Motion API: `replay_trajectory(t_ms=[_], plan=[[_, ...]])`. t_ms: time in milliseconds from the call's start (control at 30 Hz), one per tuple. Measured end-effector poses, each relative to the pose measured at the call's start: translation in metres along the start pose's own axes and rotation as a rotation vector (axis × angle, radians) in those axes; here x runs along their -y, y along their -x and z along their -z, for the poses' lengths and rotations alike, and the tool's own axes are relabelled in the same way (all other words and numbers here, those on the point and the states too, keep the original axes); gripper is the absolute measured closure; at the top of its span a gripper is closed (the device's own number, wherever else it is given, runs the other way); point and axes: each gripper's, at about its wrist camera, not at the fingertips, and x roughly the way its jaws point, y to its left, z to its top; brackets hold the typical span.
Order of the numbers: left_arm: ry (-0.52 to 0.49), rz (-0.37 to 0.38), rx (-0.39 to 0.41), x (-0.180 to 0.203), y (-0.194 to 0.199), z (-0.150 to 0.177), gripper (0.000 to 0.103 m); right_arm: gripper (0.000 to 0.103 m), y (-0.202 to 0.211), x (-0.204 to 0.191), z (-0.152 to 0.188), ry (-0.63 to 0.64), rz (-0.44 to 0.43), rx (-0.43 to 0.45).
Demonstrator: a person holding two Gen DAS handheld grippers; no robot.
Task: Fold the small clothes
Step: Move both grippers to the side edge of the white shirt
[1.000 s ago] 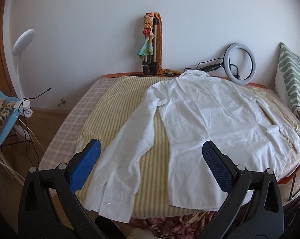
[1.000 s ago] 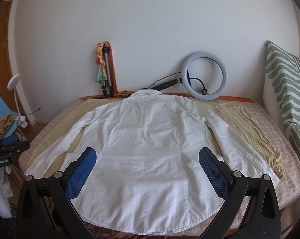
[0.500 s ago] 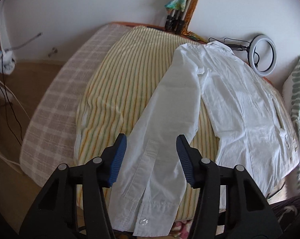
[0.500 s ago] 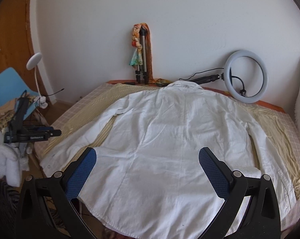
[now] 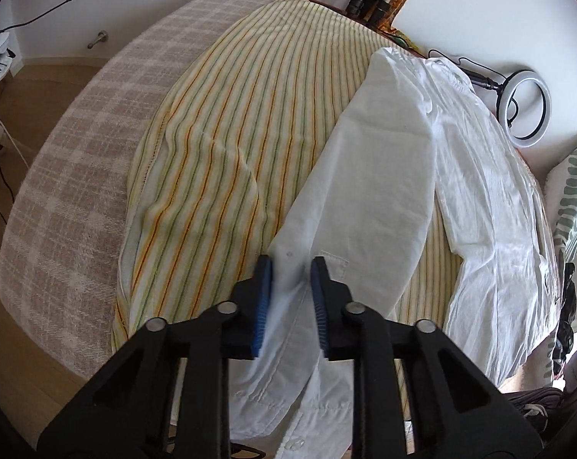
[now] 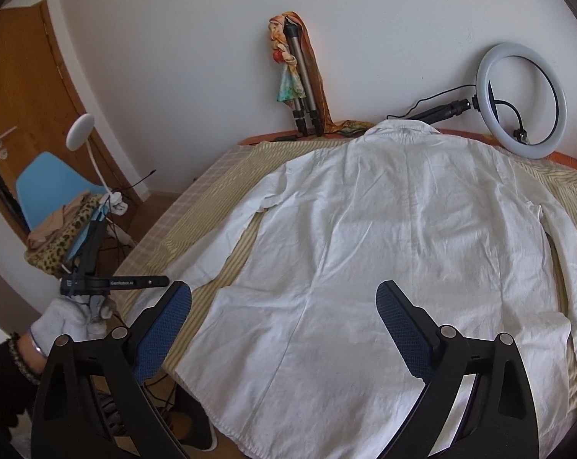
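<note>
A white long-sleeved shirt (image 6: pixel 384 252) lies flat, back up, on a striped yellow cloth (image 5: pixel 219 145) over the bed. In the left wrist view its left sleeve (image 5: pixel 369 191) runs toward me, and my left gripper (image 5: pixel 288 267) has its blue pads closed in on the cuff end, with sleeve fabric between them. My right gripper (image 6: pixel 284 310) is wide open and empty, hovering over the shirt's lower hem. The left gripper also shows in the right wrist view (image 6: pixel 112 281) at the bed's left edge.
A ring light (image 6: pixel 522 99) and a tripod with a scarf (image 6: pixel 300 84) stand at the far wall. A green-patterned pillow (image 5: pixel 575 191) lies at the right. A blue chair with clothes (image 6: pixel 55 199) and a white lamp (image 6: pixel 80 137) stand left of the bed.
My left gripper has dropped to the left sleeve's cuff and closed from wide open onto it. My right gripper has swung left over the hem and stayed open.
</note>
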Motion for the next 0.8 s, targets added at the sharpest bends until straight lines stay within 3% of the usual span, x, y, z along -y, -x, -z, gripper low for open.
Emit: replay_trajectory(t_ms=[100, 400, 633, 800], plan=[[-0.008, 0.016, 0.02, 0.002, 0.003, 0.001, 0.102, 0.006, 0.004, 0.0, -0.003, -0.001, 0.007, 0.013], [-0.049, 0.14, 0.145, 0.04, 0.038, 0.002, 0.103, 0.006, 0.008, -0.004, 0.0, 0.029, 0.02, 0.022], [-0.182, 0.232, 0.186, 0.114, 0.054, 0.006, 0.103, 0.01, 0.012, 0.004, 0.002, 0.02, 0.022, 0.017], [-0.299, 0.284, 0.151, 0.176, 0.044, 0.018, 0.103, 0.01, 0.017, 0.019, 0.002, -0.018, 0.025, 0.021]])
